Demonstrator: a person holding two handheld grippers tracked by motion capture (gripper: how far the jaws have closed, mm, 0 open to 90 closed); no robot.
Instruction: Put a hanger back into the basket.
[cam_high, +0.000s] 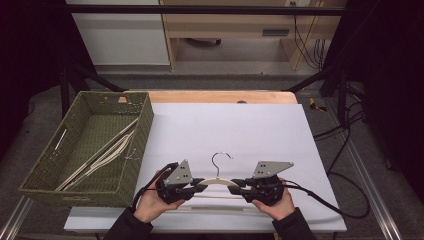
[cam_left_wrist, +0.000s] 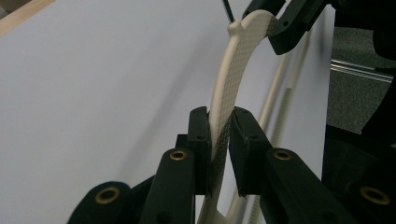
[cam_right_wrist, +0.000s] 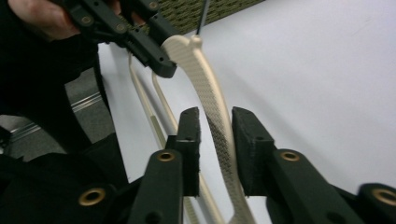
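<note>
Cream hanger (cam_high: 216, 181), metal hook (cam_high: 220, 159) pointing away, at near middle of white board (cam_high: 225, 130), beside woven basket (cam_high: 85, 145) already containing similar hangers (cam_high: 102, 155). Left gripper (cam_high: 196, 185) clamped on left shoulder, pads touching both faces. Right gripper (cam_high: 239, 186) astride right shoulder, jaws apart, not yet pinching. Step judged: two-handed pickup. Next, likely: closing of right jaws, level lift, carry toward basket.
</note>
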